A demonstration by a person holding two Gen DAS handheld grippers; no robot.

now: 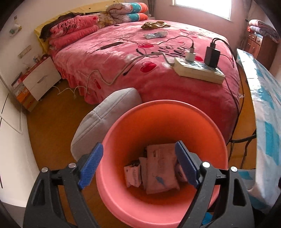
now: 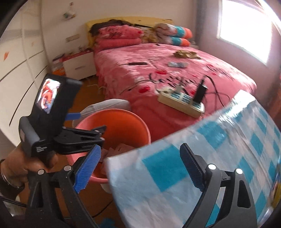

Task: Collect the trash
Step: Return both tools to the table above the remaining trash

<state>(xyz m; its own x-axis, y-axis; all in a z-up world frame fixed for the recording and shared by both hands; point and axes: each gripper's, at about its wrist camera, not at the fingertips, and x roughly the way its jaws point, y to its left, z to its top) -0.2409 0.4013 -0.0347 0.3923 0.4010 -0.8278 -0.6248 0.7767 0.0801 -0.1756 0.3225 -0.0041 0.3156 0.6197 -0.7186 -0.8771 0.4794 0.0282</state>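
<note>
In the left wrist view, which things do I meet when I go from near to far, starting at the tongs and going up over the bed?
Left tongs → pink bin with packets → power strip → blue-white wrapper → brown crumpled wrapper → folded quilts.

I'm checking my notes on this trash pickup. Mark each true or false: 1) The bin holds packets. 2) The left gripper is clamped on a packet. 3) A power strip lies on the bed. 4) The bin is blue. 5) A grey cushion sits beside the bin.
1) True: packets lie in the bin.
2) False: the left gripper is open, gripping nothing.
3) True: the power strip lies on the bed.
4) False: it is pink-orange.
5) True: the cushion is beside it.
</note>
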